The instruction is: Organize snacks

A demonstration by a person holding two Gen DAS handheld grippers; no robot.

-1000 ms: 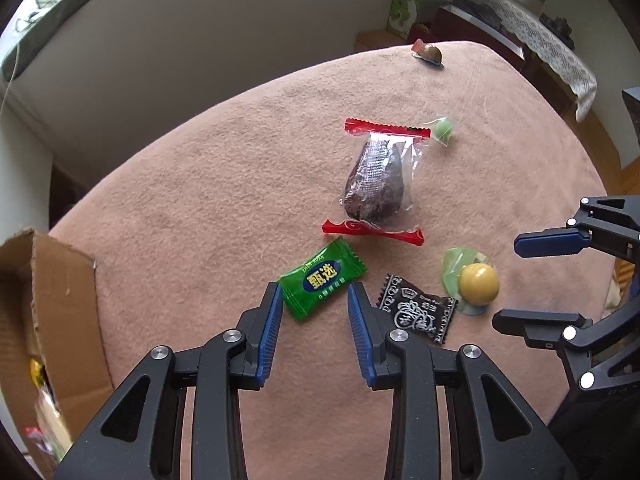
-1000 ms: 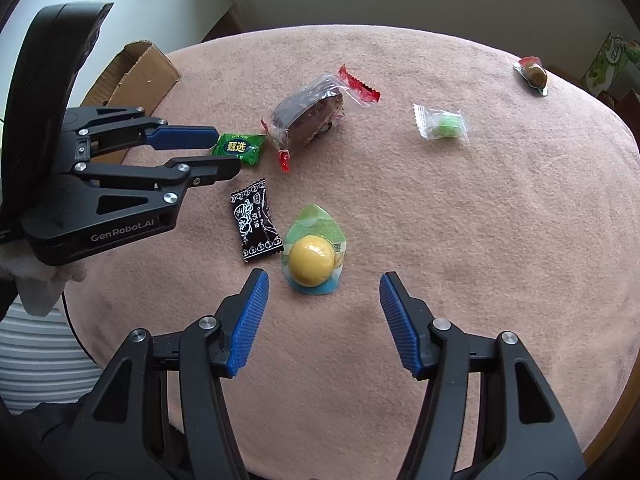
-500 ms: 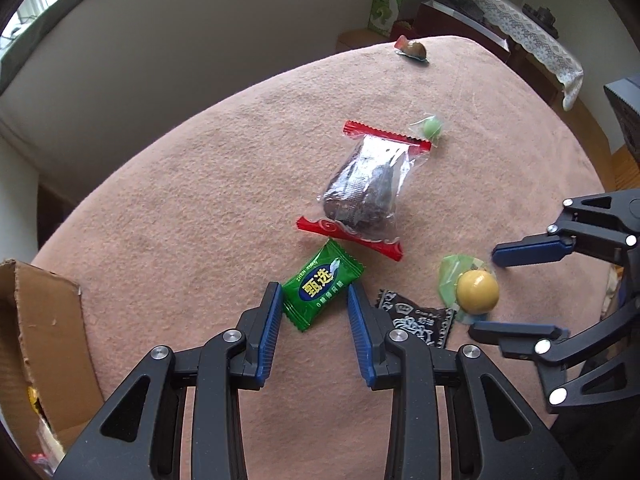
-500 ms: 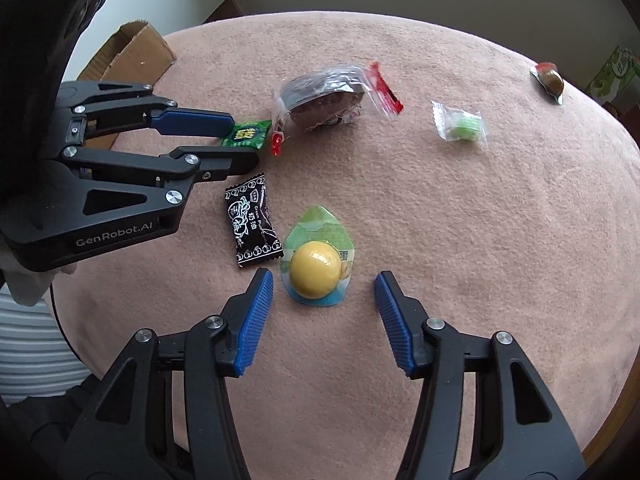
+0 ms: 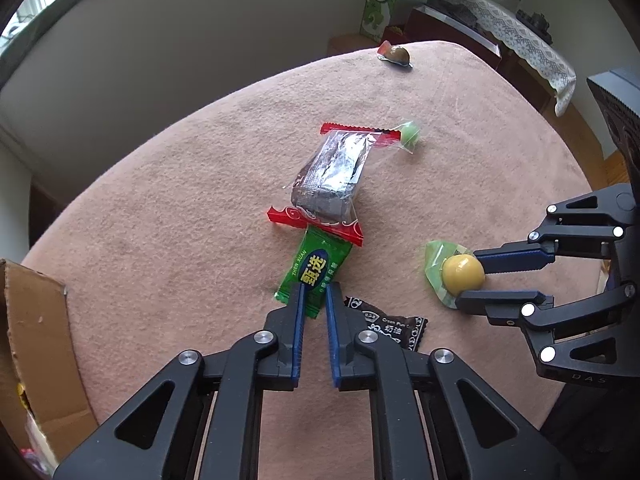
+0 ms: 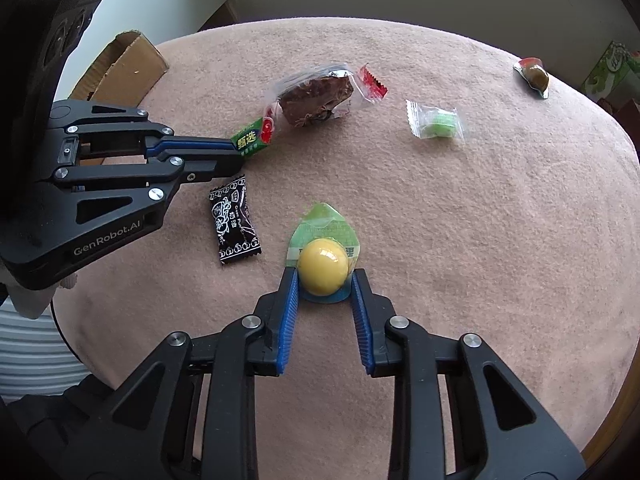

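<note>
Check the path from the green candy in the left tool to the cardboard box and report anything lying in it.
Nothing visible: only bare pink cloth lies between the green candy and the cardboard box.

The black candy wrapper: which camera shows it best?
The right wrist view: the black candy wrapper lies in full sight on the pink cloth. In the left wrist view the left gripper hides part of it.

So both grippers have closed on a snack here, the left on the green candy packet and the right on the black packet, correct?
Not quite. The right gripper is shut on the yellow ball snack, not the black packet, which lies untouched on the table between the two grippers. The right wrist view shows this. The left gripper is indeed shut on the green candy packet.
</note>
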